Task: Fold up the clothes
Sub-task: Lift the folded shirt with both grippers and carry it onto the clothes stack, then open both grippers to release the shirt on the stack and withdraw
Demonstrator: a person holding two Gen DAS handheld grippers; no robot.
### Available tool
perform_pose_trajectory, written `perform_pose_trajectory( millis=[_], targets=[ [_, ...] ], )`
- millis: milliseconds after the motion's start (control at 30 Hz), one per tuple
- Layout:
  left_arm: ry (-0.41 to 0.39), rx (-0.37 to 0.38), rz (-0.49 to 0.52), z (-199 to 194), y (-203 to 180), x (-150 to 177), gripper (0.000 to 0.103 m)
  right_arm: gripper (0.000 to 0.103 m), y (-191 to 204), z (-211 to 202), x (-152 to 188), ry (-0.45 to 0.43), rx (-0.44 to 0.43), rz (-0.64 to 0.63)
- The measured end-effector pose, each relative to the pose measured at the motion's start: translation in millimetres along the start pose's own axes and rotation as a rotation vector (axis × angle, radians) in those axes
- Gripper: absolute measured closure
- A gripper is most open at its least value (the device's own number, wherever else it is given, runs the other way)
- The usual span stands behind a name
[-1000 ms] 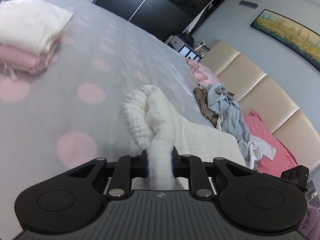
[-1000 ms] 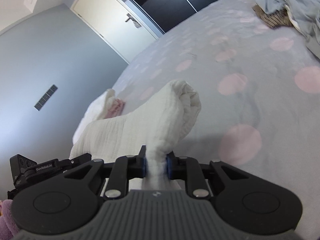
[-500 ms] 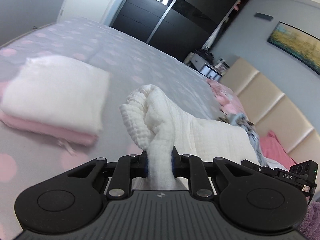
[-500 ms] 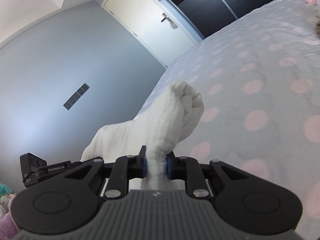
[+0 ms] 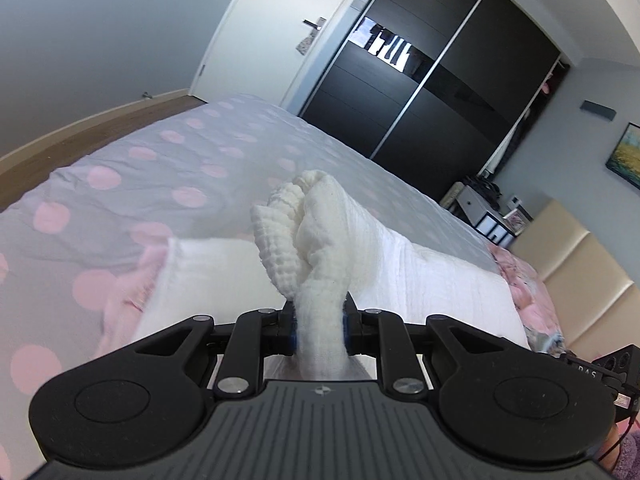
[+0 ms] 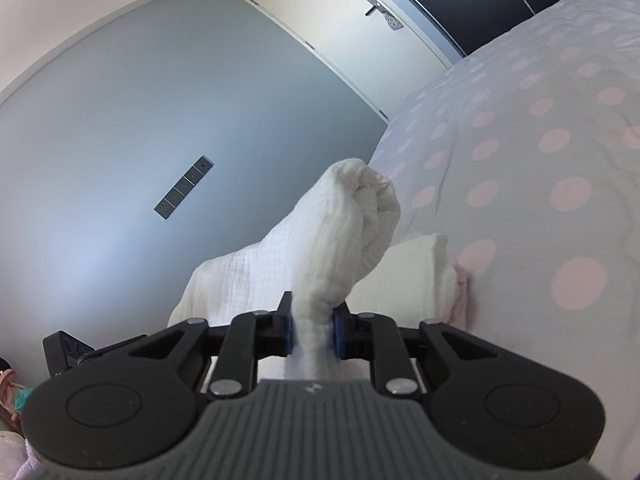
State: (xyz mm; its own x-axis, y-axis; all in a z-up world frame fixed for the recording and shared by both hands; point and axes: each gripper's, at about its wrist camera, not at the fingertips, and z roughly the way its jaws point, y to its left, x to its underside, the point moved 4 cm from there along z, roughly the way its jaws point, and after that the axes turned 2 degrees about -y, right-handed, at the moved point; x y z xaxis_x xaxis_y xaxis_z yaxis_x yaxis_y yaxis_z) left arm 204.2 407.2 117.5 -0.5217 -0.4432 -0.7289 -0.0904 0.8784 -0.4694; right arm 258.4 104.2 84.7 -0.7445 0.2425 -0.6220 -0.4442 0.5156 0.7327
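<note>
My left gripper [image 5: 320, 330] is shut on one bunched end of a folded white textured cloth [image 5: 316, 236]. My right gripper [image 6: 313, 330] is shut on the other bunched end of the same cloth [image 6: 348, 232], which spans between the two. The cloth hangs just above a stack of folded clothes on the bed, white on top [image 5: 200, 276] and pink beneath [image 5: 128, 292]. The stack also shows in the right wrist view [image 6: 416, 268], with its pink edge [image 6: 460, 292]. The other gripper's body [image 5: 600, 364] shows at the right edge.
The bed cover [image 5: 168, 184] is grey with pink dots. A pile of pink clothes [image 5: 524, 280] lies at the far right by the beige headboard [image 5: 580, 280]. A dark wardrobe [image 5: 432, 72] and a door [image 6: 340, 12] stand beyond the bed.
Both grippers have carried the white cloth leftward across the bed to above the folded stack. The unfolded clothes pile has dropped out of view. Both stay shut on the cloth.
</note>
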Motion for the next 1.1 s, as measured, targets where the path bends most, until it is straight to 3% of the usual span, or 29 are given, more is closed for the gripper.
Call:
perform_pose_trajectory(
  millis=[300, 533, 833, 933, 967, 1033, 1100],
  targets=[
    [0.03, -0.026, -0.024, 57.2, 62.1, -12.2, 0.087, 0.083, -28.2, 72.9, 6.4, 0.049, 0.043, 0.023],
    [0.07, -0.064, -0.053, 98.6, 107.5, 5.7, 0.087, 0.083, -62.9, 120.5, 19.7, 0.075, 0.1, 0.05],
    [0.057, -0.027, -0.083, 110.8, 134.0, 21.5, 0.083, 0.082, -106.7, 147.5, 42.5, 0.096, 0.14, 0.072],
    [0.013, -0.041, -0.055, 89.4, 125.0, 19.2, 0.074, 0.075, -101.7, 144.3, 38.8, 0.102, 0.145, 0.034],
    [-0.004, -0.046, -0.045, 81.3, 121.5, 18.2, 0.073, 0.063, -97.6, 140.8, 35.6, 0.097, 0.158, 0.002],
    [-0.037, -0.057, -0.024, 65.0, 114.4, 16.2, 0.068, 0.05, -87.4, 130.5, 28.0, 0.071, 0.186, -0.074],
    [-0.07, -0.068, -0.003, 48.7, 107.2, 14.1, 0.066, 0.051, -76.9, 115.3, 21.9, 0.026, 0.203, -0.16]
  ],
)
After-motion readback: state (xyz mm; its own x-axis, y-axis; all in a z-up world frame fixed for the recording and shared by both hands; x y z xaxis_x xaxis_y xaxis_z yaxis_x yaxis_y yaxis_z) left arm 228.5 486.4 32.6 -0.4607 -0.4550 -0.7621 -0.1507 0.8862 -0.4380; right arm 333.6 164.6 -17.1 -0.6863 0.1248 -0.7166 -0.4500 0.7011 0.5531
